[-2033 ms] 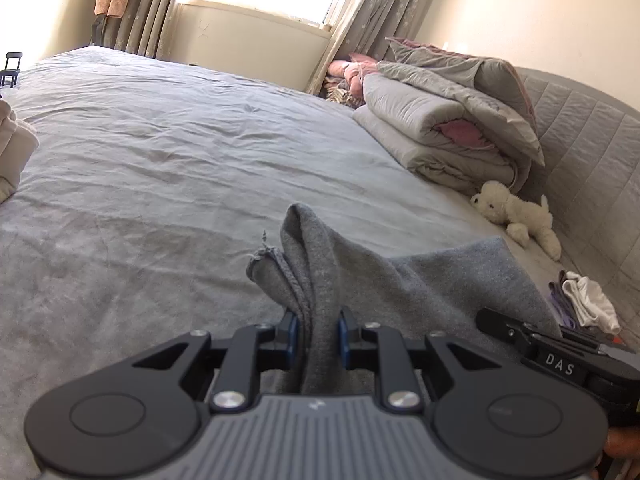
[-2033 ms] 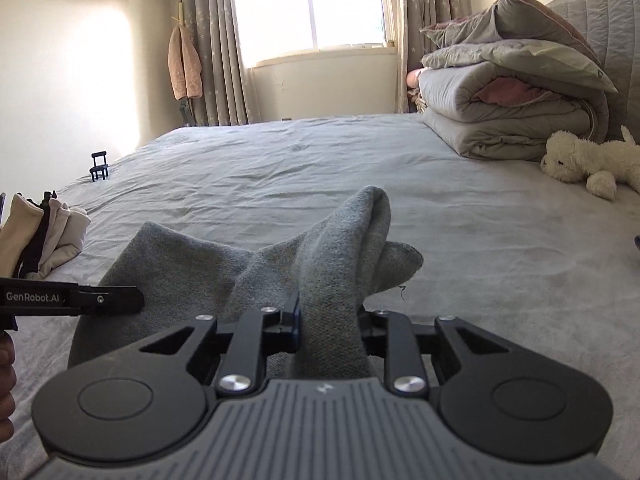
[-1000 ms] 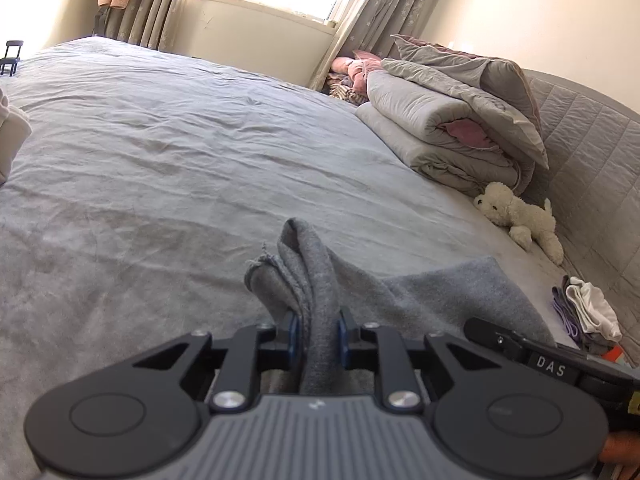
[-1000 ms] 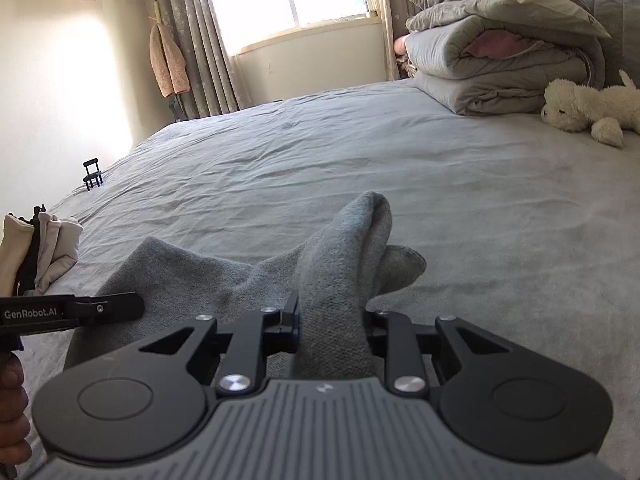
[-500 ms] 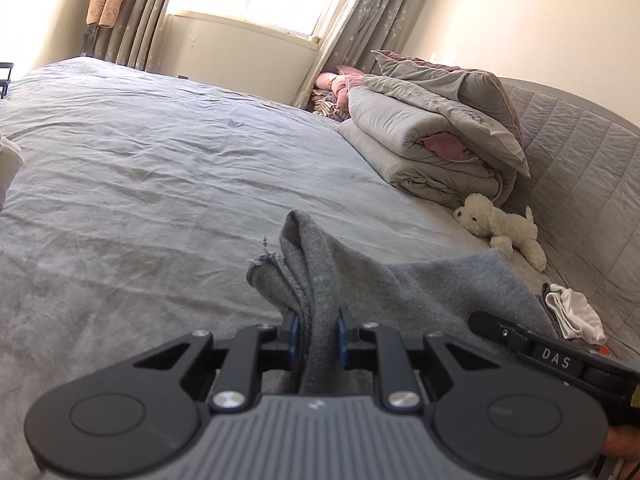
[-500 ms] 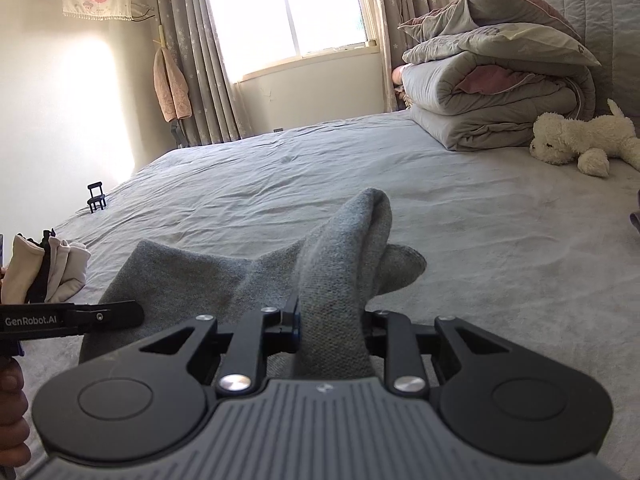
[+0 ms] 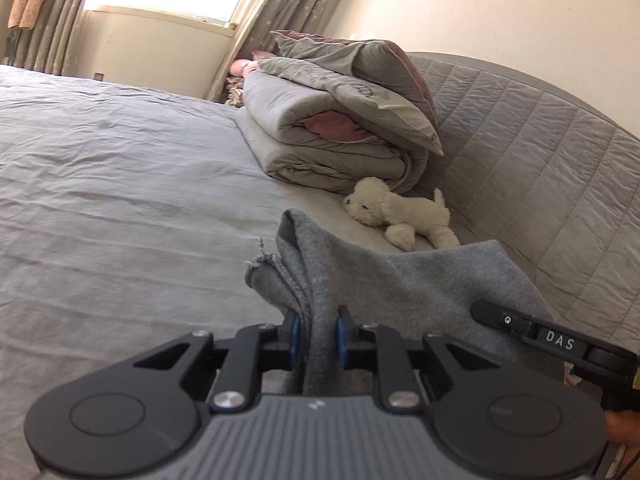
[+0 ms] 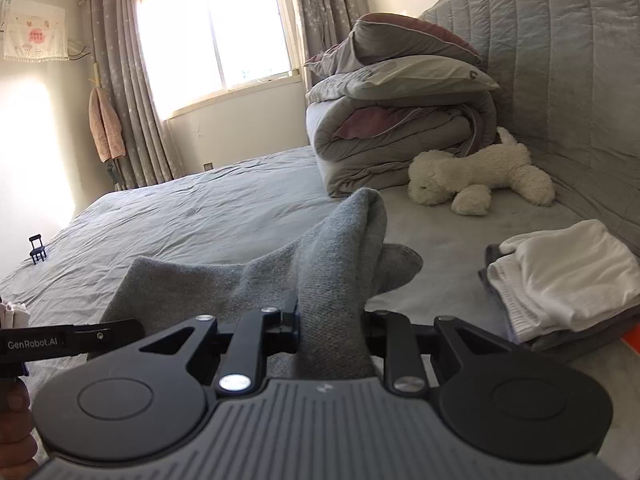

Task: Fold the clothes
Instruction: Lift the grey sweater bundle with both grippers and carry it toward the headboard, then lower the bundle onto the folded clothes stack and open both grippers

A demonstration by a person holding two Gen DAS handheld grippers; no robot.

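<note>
Low centre of both views: left gripper (image 7: 316,330) and right gripper (image 8: 330,330) each clamped narrow on a bunched end of the grey garment (image 7: 400,280), stretched between them above the bed (image 7: 120,200), probably for folding.

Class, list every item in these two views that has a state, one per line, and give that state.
Left tool: shut on grey garment.
Right tool: shut on grey garment.
Grey garment: bunched, held at two points.
Duvet: folded, stacked under pillows.
White clothes: folded, piled.
Curtains: drawn open.
</note>
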